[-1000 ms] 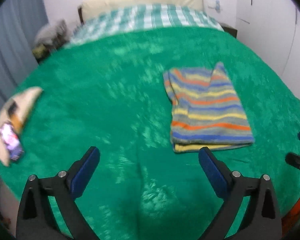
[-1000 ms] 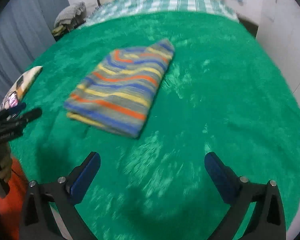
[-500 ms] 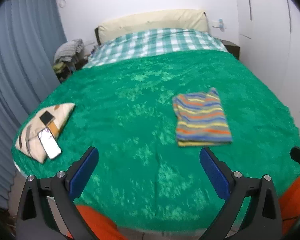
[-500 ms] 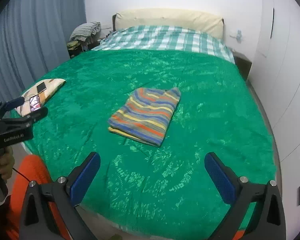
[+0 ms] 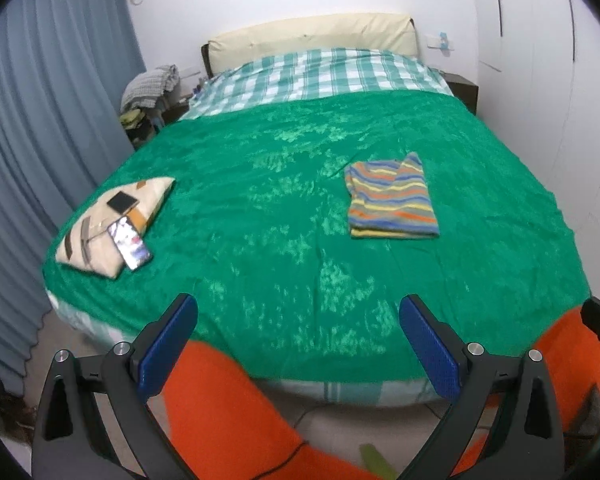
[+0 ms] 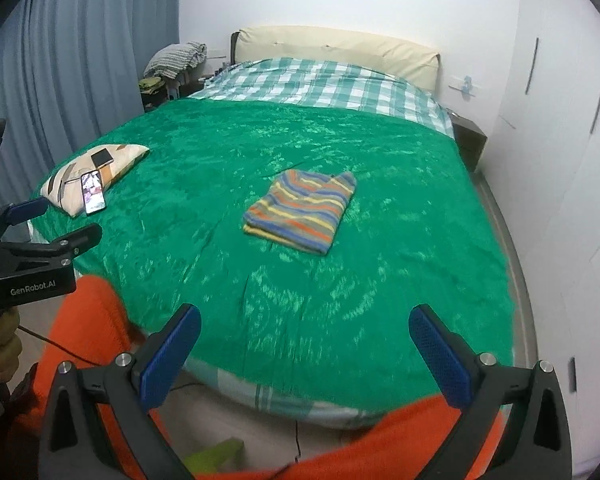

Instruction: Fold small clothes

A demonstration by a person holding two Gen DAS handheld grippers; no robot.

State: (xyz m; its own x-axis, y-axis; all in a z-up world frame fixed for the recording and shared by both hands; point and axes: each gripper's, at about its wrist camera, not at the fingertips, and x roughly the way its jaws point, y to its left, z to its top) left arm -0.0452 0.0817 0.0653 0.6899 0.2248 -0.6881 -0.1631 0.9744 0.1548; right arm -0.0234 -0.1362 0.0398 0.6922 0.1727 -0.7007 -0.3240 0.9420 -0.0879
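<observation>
My left gripper (image 5: 298,340) has its fingers spread wide with nothing between them, and the right gripper (image 6: 304,350) is the same, blue pads splayed and empty. Half a second ago both cameras sat nearer the bed; now they have pulled further back and up, so orange trouser legs (image 5: 236,412) fill the bottom of each frame and the near edge of the mattress shows. Beyond the fingers, the striped garment (image 5: 392,202) lies folded into a neat rectangle on the green blanket (image 5: 260,220), right of centre in the left view and near the middle of the right view (image 6: 302,210), well apart from both grippers. It looks unchanged in shape from a second ago. I read this retreat as the fold being finished for this piece. At the left of the frame a cushion (image 5: 108,228) carries a phone (image 5: 131,243), far from the garment.
</observation>
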